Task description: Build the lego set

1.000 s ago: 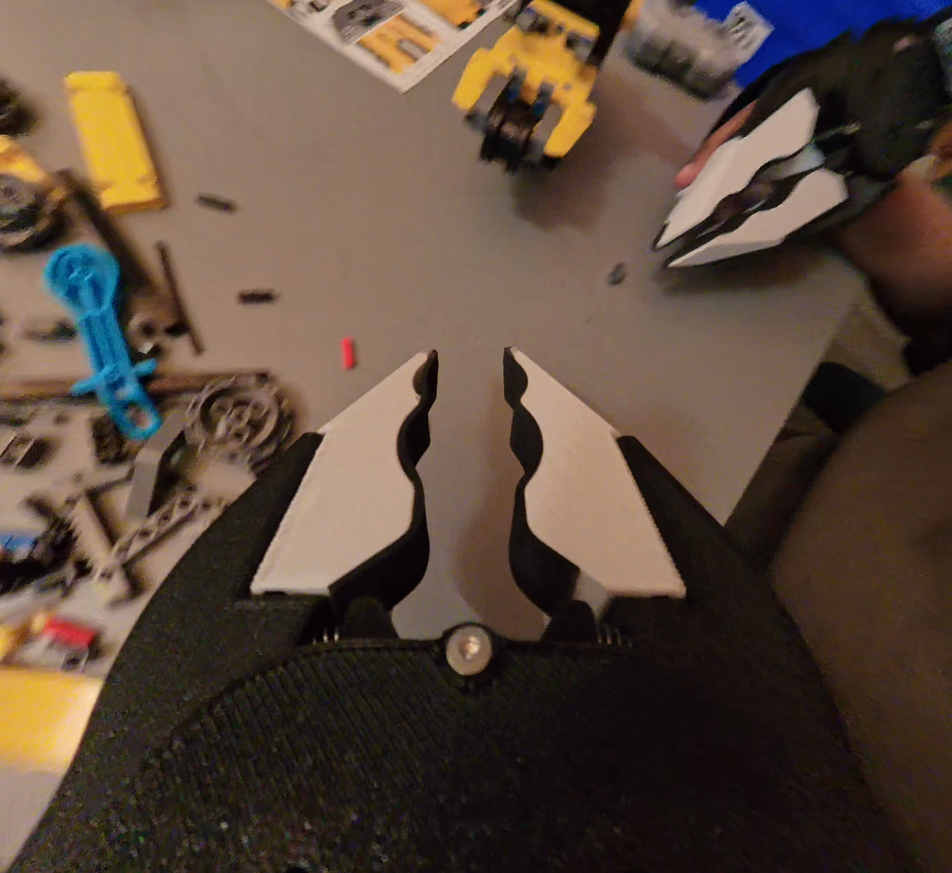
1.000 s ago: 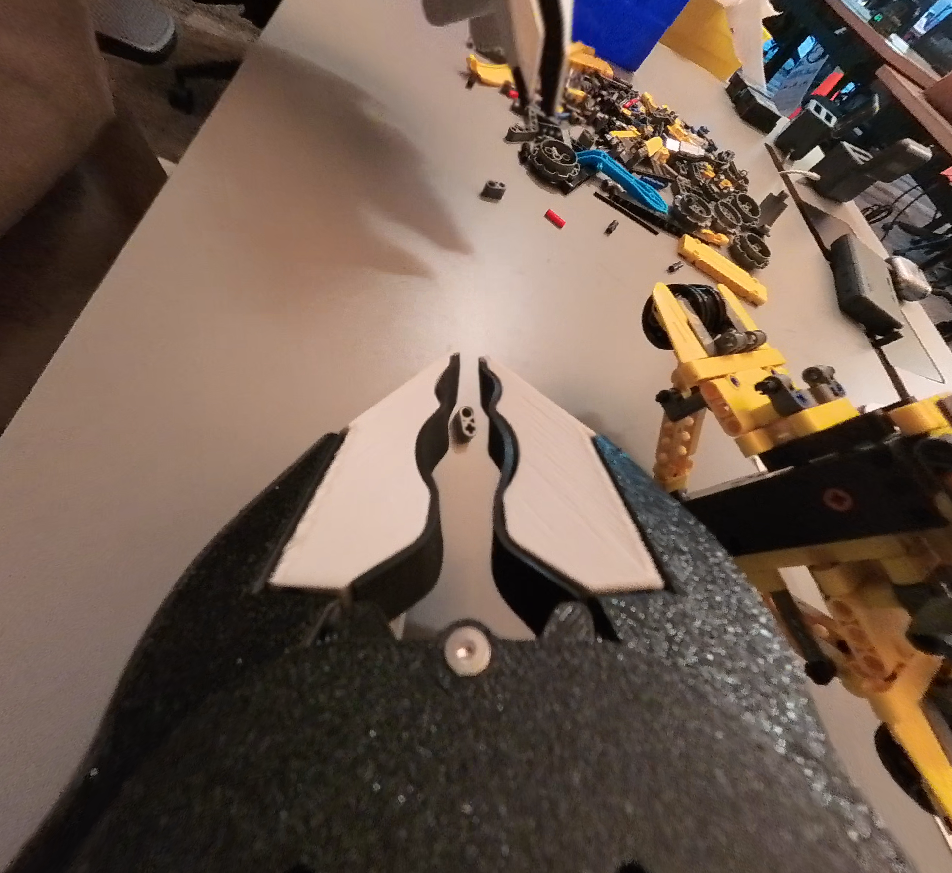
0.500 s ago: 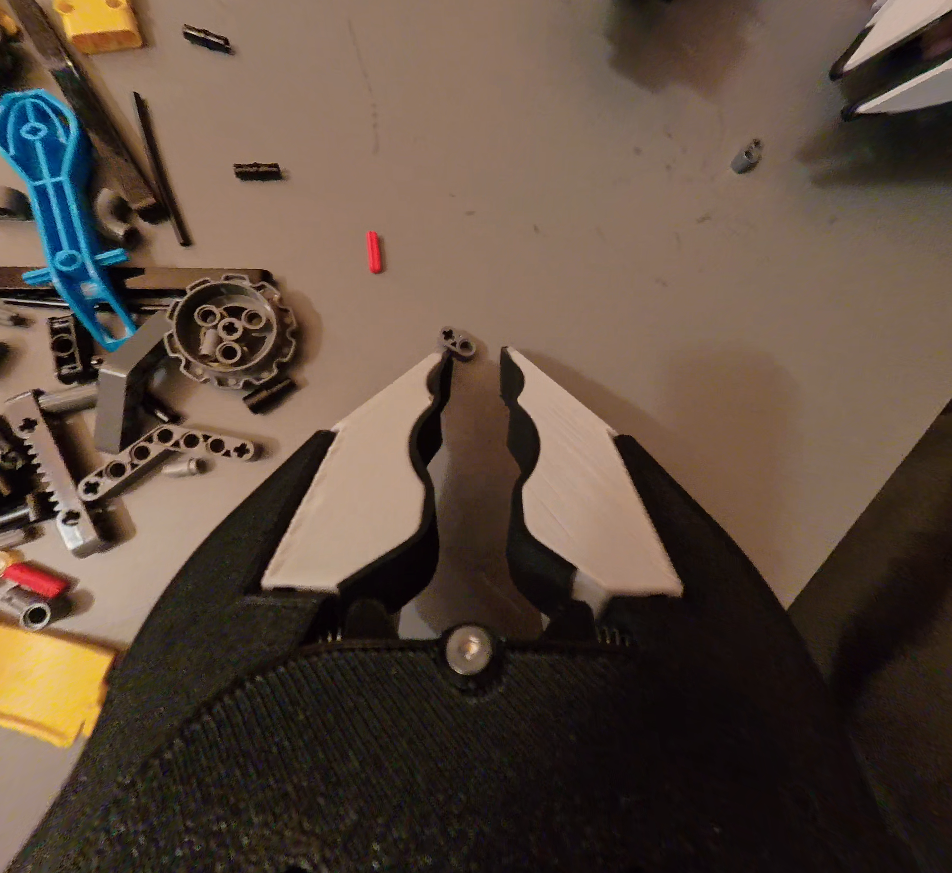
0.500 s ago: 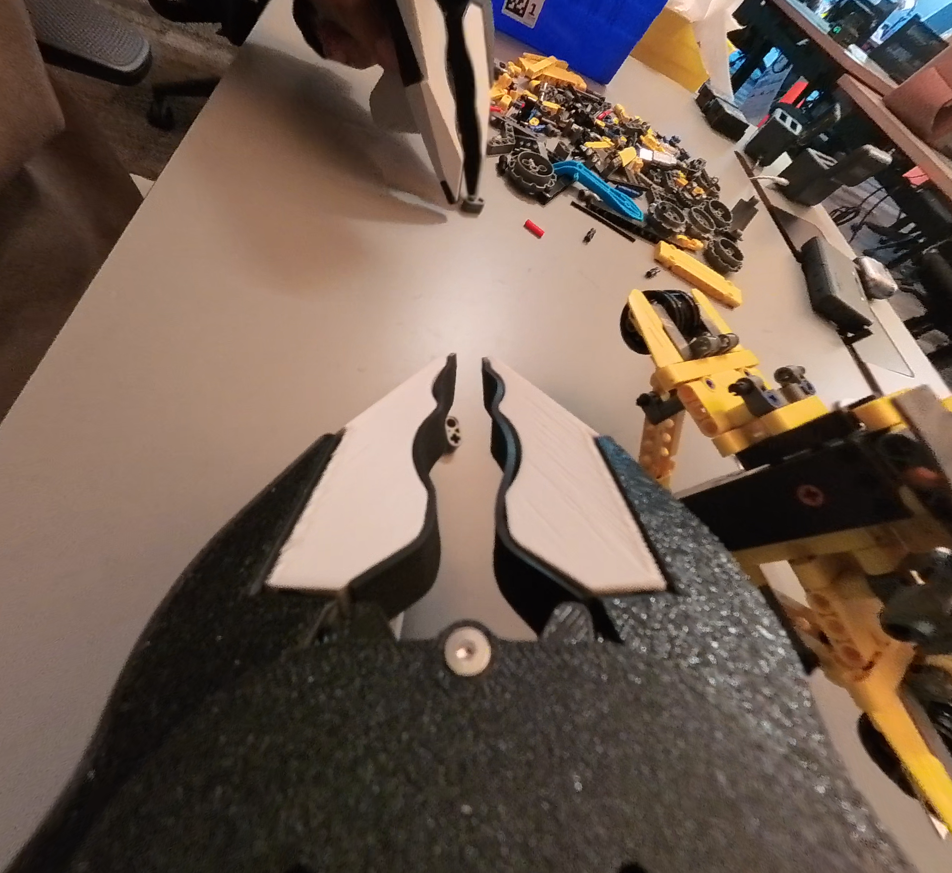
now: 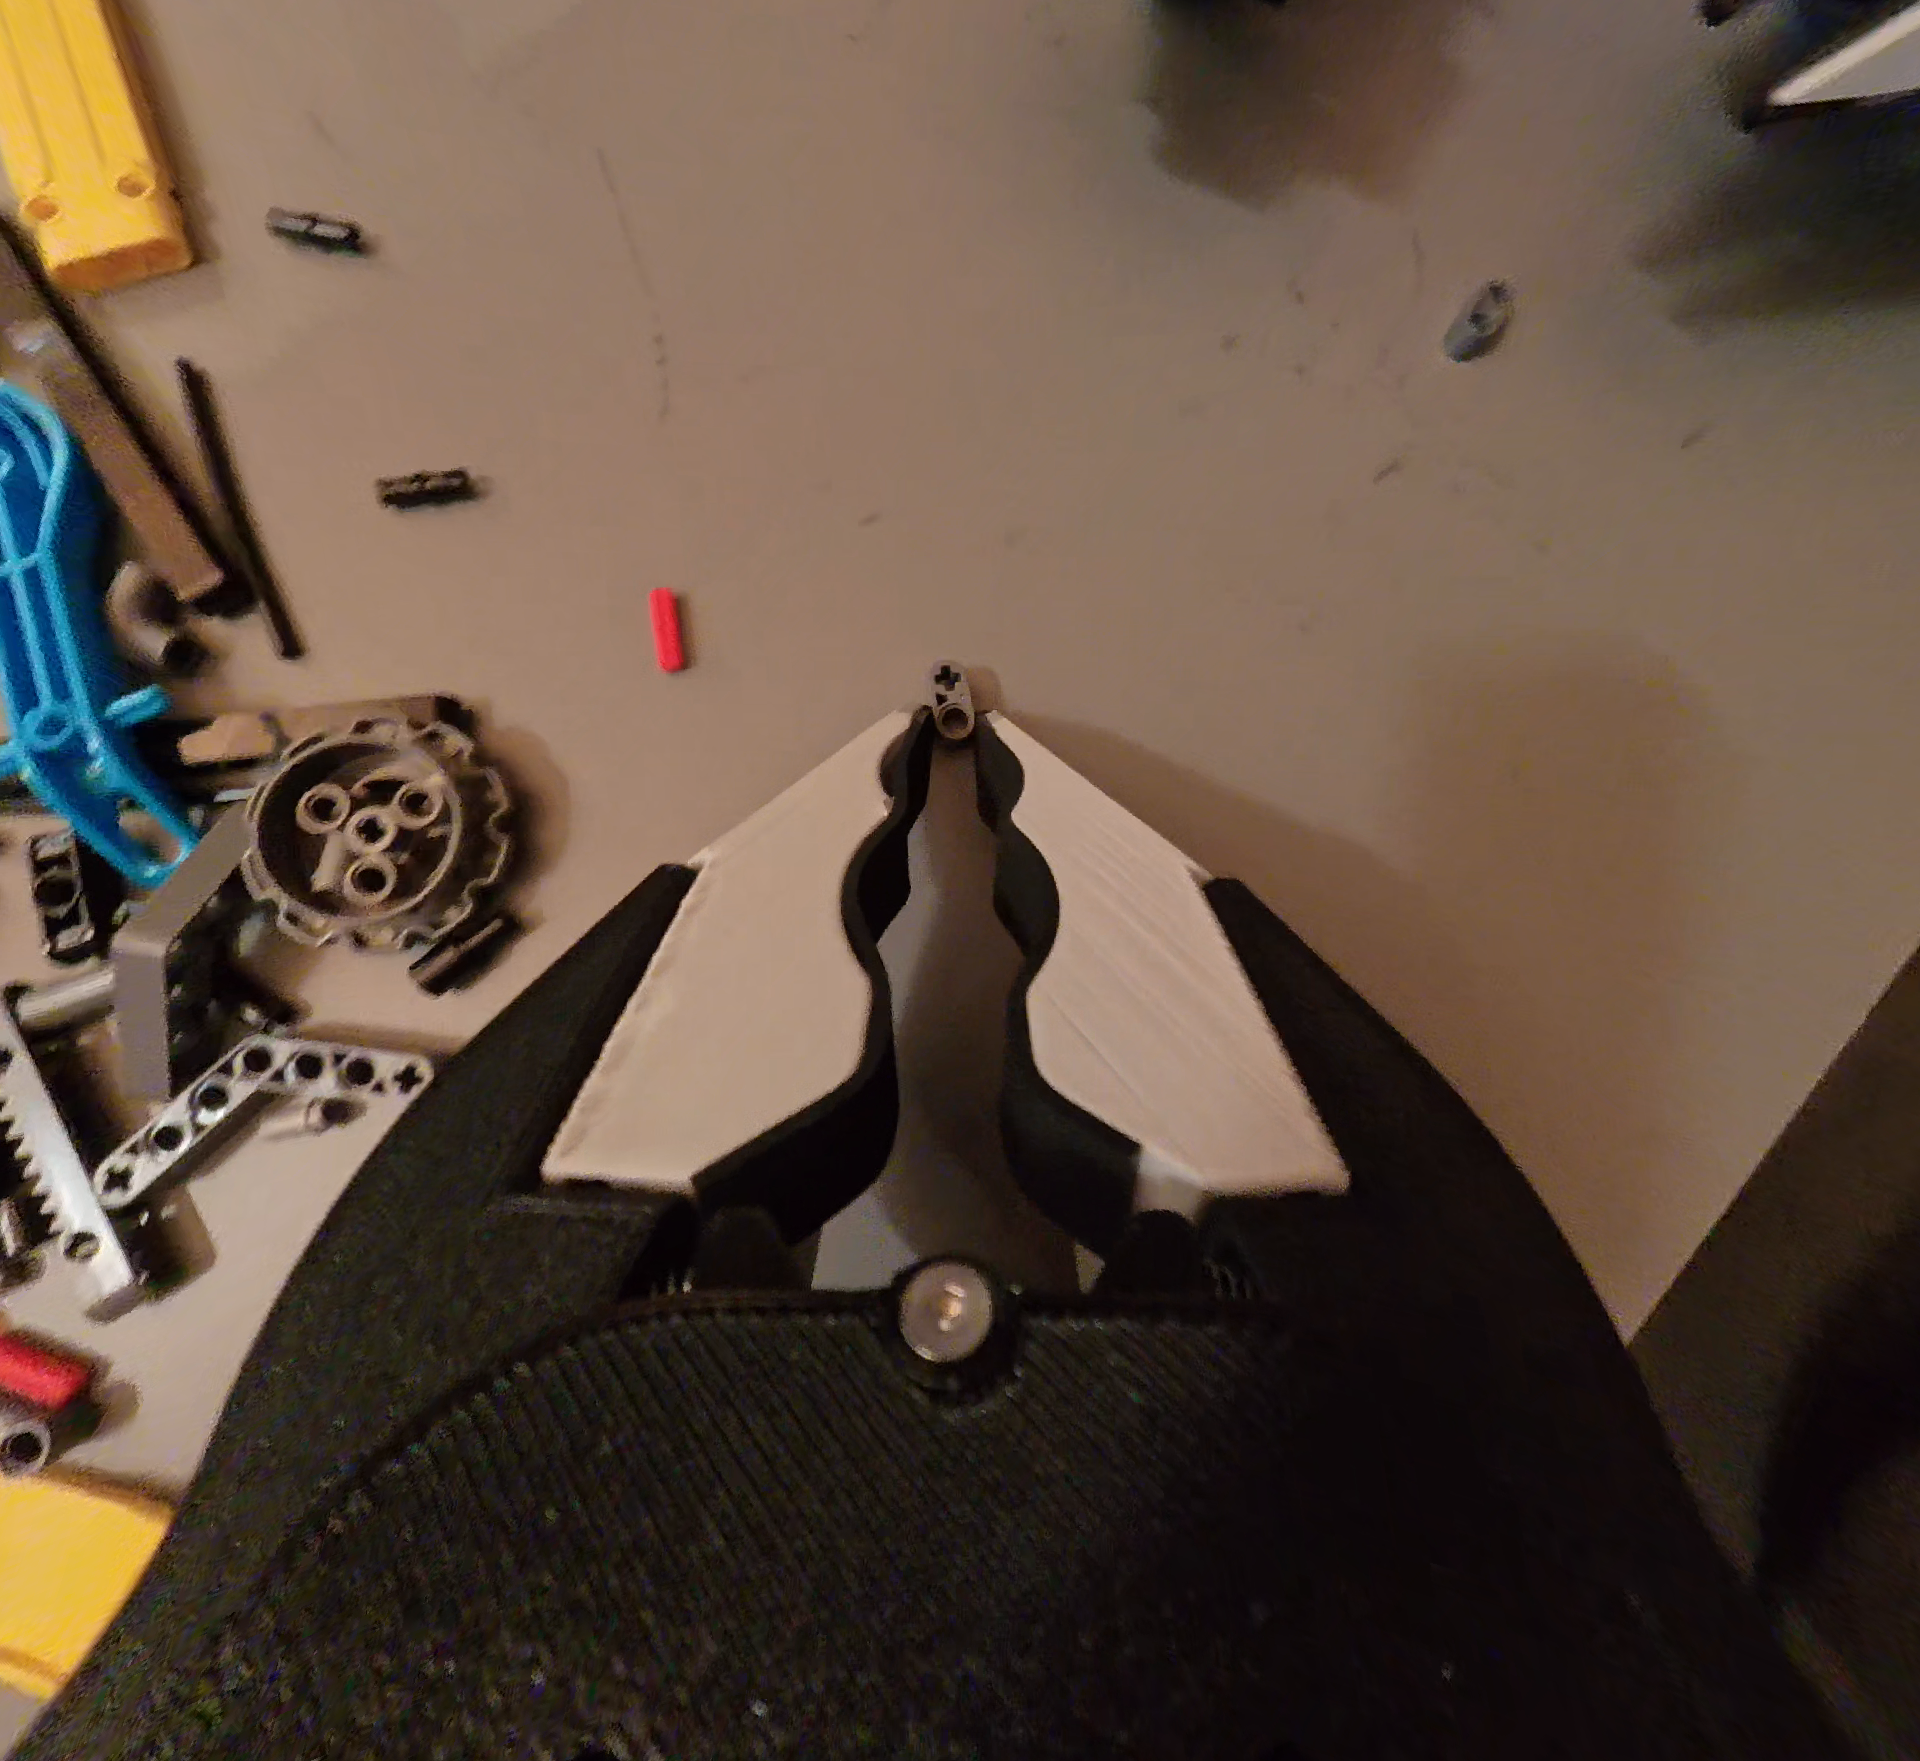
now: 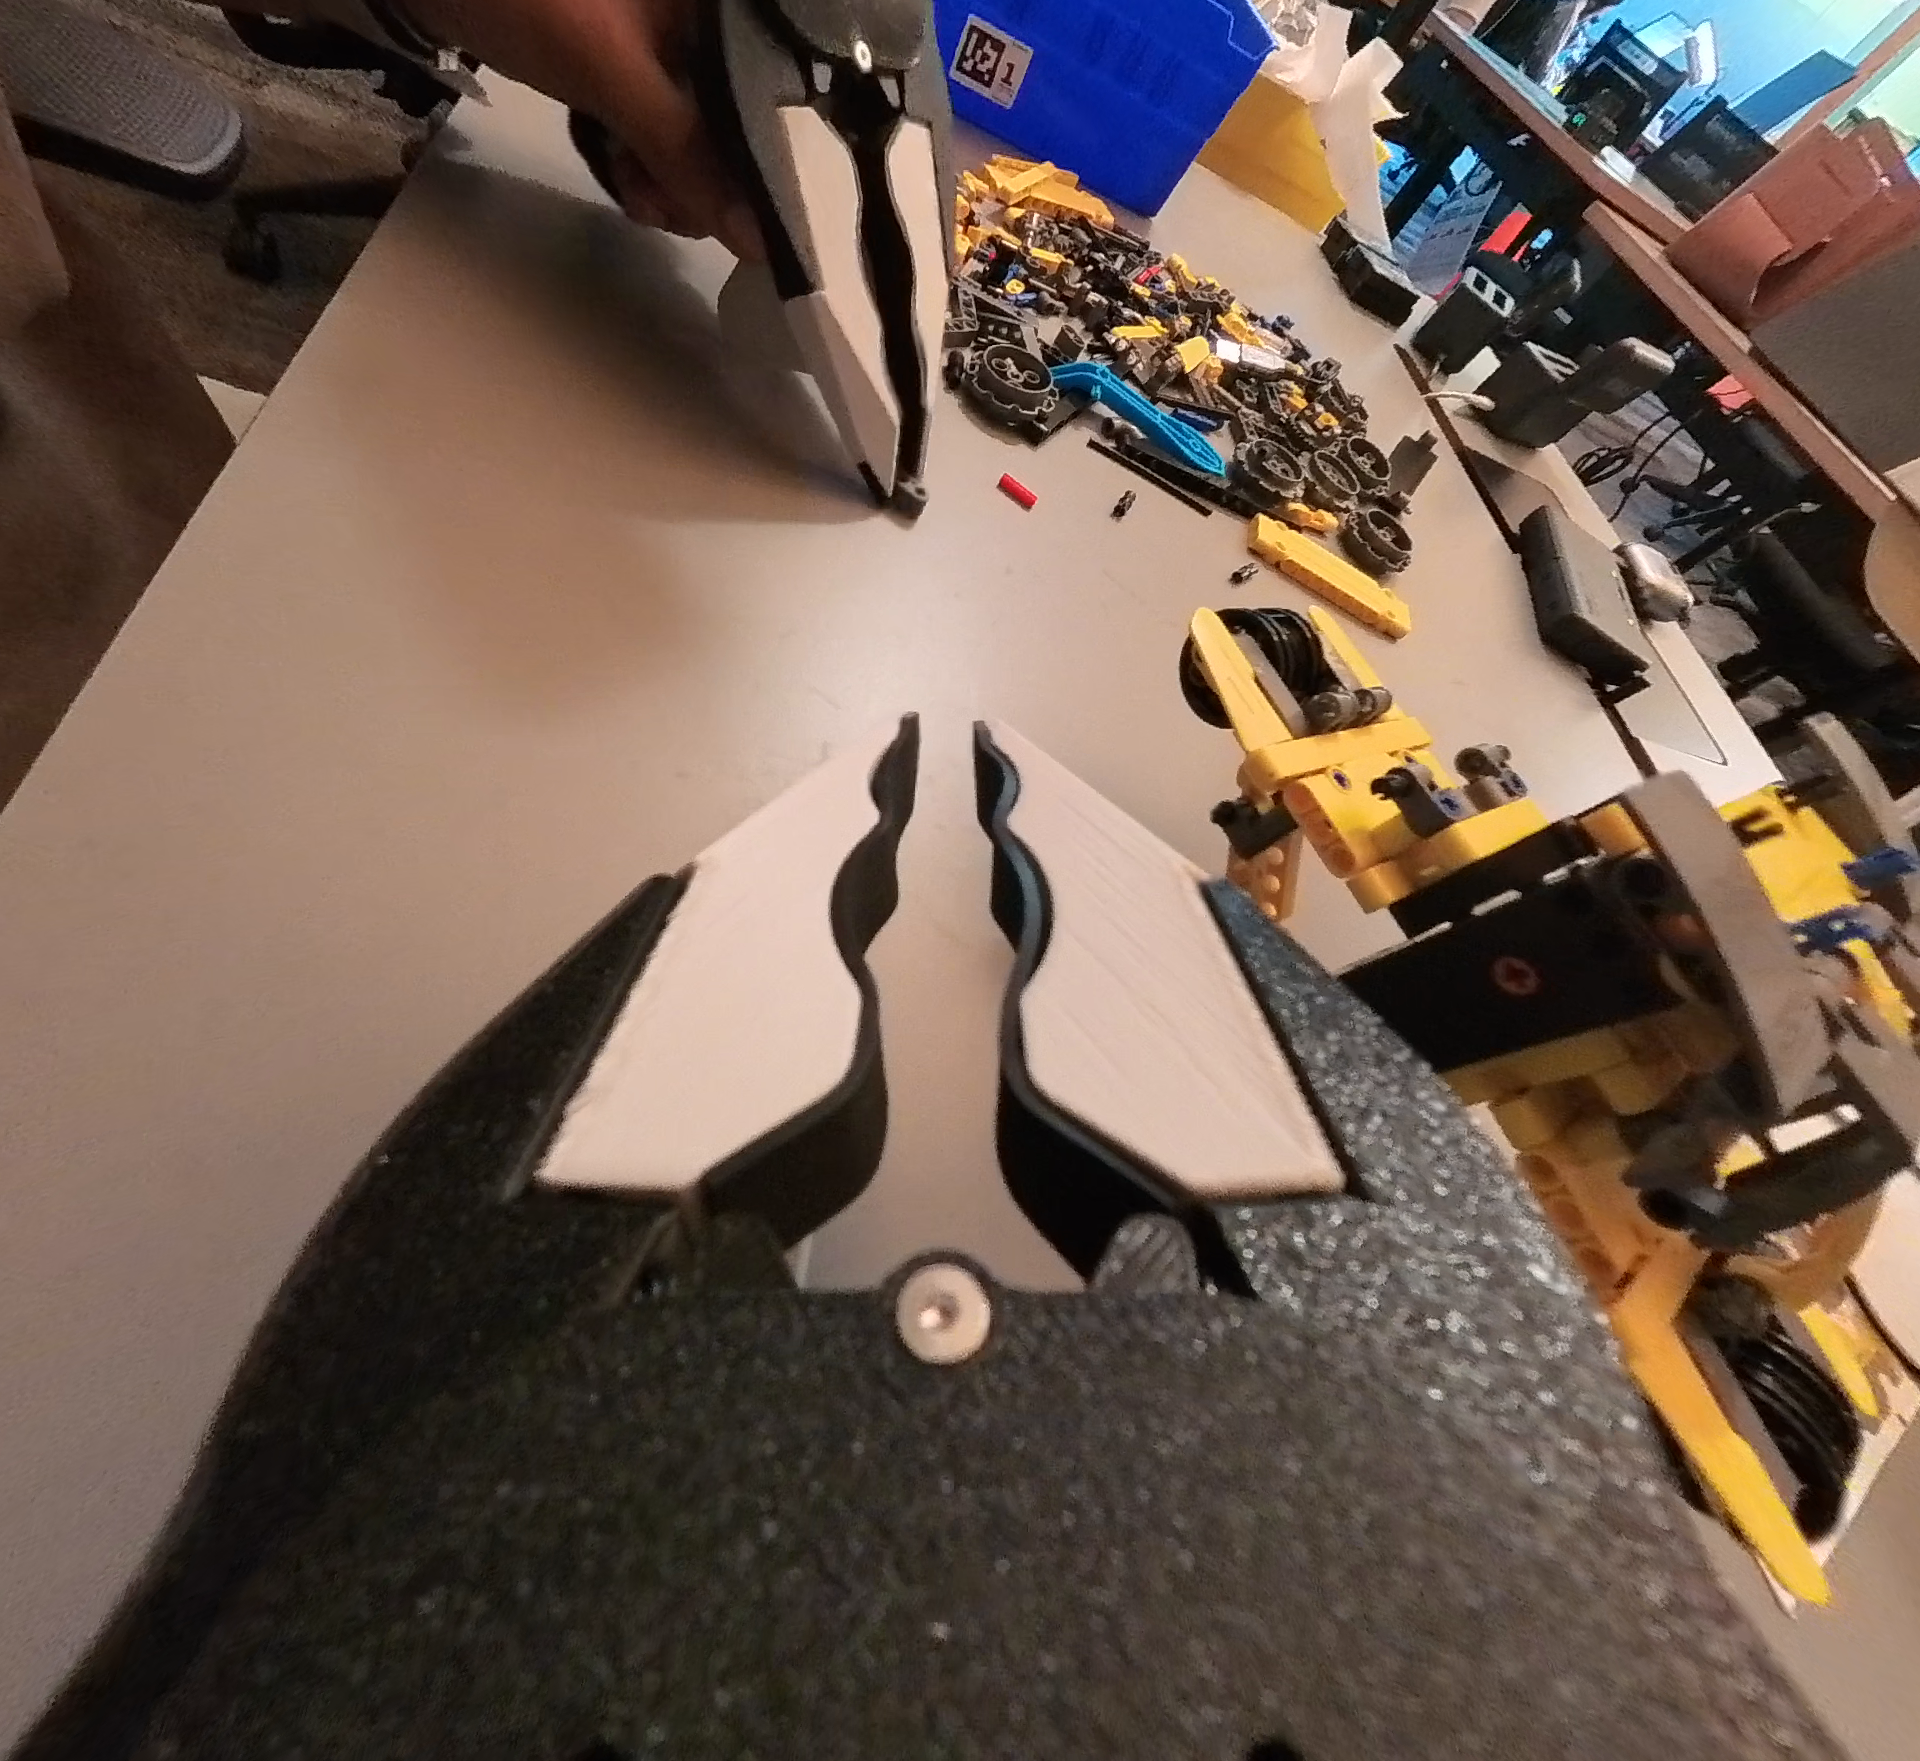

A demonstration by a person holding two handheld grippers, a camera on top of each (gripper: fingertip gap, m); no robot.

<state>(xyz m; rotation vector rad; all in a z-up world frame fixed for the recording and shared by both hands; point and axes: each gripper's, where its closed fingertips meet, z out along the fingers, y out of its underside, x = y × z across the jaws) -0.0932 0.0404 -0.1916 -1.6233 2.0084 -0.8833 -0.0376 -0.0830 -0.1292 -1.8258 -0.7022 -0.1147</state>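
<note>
My left gripper (image 5: 951,724) is shut on a small grey two-hole connector (image 5: 948,695), pinched at the very fingertips, low over the grey table (image 5: 1039,361). In the right wrist view the left gripper (image 6: 902,487) stands steeply with its tips on the table and the connector (image 6: 912,498) between them. My right gripper (image 6: 945,732) hovers low over the table with its jaws a narrow gap apart and nothing between them. It also shows at the top right of the left wrist view (image 5: 1766,18). Another small grey piece (image 5: 1477,321) lies loose on the table near it.
A yellow and black brick vehicle (image 6: 1455,828) stands just right of my right gripper. Left of my left gripper lie loose parts: a red pin (image 5: 666,631), a grey toothed wheel (image 5: 374,823), a blue frame (image 5: 52,651) and a yellow panel (image 5: 78,101). A blue bin (image 6: 1091,49) stands behind the parts pile (image 6: 1195,361). Tip to tip, the grippers are about 15 cm apart. The small grey piece (image 5: 1477,321) is about 6 cm from my right fingertips and 15 cm from my left.
My left gripper came down toward the table, moved onto the connector that lay at its left tip, and closed on it. The right gripper shifted; the small grey piece no longer shows between its fingers.
</note>
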